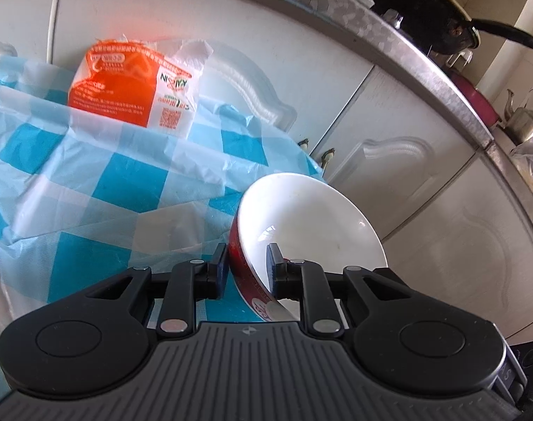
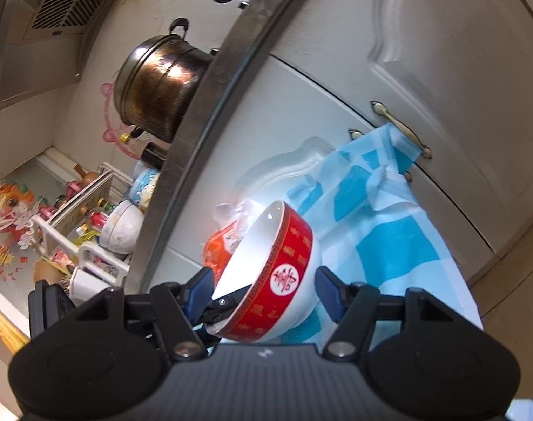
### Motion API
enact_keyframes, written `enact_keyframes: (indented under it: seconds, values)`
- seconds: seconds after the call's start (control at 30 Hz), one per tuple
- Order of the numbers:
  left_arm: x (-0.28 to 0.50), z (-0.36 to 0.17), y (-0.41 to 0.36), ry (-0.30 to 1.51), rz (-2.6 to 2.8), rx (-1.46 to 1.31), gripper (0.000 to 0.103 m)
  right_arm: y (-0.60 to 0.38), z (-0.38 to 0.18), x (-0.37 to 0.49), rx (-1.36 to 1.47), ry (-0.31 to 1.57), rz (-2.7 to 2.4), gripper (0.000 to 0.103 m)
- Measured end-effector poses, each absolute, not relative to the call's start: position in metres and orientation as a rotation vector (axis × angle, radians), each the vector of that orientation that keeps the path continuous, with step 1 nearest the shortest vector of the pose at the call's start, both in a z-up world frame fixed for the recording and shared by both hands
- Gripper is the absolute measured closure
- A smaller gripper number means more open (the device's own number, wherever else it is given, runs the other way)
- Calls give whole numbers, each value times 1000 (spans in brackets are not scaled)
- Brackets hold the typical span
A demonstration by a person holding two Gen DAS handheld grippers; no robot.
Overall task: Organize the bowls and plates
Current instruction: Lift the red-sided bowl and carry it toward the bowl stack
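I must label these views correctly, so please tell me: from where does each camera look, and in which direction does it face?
Left wrist: sits on the left tool, looks down over a blue-checked tablecloth toward white cabinet doors; its fingers pinch the rim of the red-banded bowl.
Right wrist: sits on the right tool, tilted sideways, faces the same doors and the steel counter edge; its fingers flank the bowl.
Shared: bowl, tablecloth, orange packet, doors.
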State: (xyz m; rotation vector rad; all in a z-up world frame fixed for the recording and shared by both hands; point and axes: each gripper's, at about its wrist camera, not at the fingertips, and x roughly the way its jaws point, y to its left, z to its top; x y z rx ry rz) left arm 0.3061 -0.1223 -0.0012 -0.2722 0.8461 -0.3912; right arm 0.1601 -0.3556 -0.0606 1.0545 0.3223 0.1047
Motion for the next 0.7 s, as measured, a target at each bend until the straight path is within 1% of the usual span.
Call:
enact_keyframes:
  seconds: [0.4, 0.7]
  values:
    - [266, 26, -110, 802, -426, -301, 82, -354, -34, 137, 985, 277, 182, 39]
    - [220, 61, -97, 733, -467, -290, 82, -342, -11, 109, 976, 250, 208, 39]
